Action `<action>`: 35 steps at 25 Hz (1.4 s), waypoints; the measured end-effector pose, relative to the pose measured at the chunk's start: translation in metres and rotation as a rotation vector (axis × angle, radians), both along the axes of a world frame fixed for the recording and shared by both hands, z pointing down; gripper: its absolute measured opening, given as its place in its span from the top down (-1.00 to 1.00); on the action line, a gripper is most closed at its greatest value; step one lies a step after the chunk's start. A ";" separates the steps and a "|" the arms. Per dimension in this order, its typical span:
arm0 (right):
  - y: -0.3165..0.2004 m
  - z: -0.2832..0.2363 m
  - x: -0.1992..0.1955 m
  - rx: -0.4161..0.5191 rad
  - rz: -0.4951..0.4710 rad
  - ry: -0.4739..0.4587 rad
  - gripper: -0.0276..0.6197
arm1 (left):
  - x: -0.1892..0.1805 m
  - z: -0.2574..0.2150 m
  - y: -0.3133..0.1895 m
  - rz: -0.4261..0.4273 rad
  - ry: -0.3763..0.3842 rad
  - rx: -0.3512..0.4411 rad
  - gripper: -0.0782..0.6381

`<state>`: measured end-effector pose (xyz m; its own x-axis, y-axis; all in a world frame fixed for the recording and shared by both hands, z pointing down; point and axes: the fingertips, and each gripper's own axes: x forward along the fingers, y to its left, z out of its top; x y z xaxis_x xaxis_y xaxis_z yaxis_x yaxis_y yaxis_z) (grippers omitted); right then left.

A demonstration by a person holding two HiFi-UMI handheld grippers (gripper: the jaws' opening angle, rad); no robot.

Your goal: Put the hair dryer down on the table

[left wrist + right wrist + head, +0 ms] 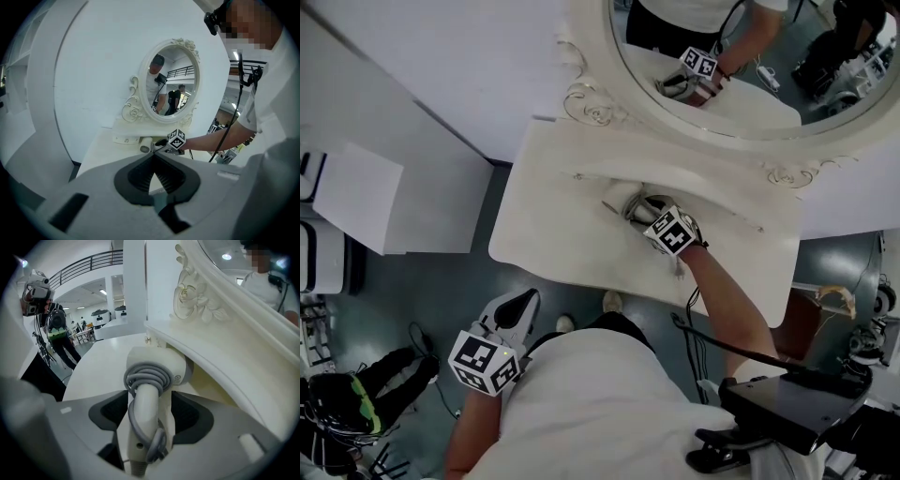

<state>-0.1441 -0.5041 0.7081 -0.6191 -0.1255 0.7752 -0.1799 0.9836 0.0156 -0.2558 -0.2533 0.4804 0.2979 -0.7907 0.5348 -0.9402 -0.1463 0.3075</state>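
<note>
A white hair dryer (630,202) with a grey cord coiled round its handle lies on the white dressing table (546,217), close to the base of the oval mirror (741,56). In the right gripper view the hair dryer (152,376) points away from me, and its handle runs between the jaws of my right gripper (150,399). The jaws stand wide open and the pads do not press on the handle. My left gripper (520,305) hangs off the table's near edge, at my left side, shut and empty. From there the hair dryer (146,146) shows far off.
The mirror's carved white frame (206,301) rises right beside the dryer on its right. A white cabinet (356,197) stands left of the table. Black equipment (797,412) and cables sit on the floor at the lower right. A person's shoe (611,302) is under the table edge.
</note>
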 end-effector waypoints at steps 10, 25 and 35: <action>0.026 -0.052 0.021 0.088 0.129 -0.031 0.08 | -0.013 -0.008 0.022 0.098 0.026 0.063 0.79; 0.181 -0.100 0.043 0.047 0.330 -0.088 0.91 | -0.013 -0.024 0.098 0.224 0.043 0.149 0.79; 0.316 -0.139 0.016 -0.038 0.356 -0.188 0.91 | -0.018 -0.019 0.162 0.286 0.061 0.149 0.79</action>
<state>-0.1286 -0.1878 0.5695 -0.6740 -0.3307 0.6606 -0.5054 0.8586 -0.0857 -0.2740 -0.0915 0.4610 0.5474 -0.7383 0.3940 -0.8349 -0.4498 0.3172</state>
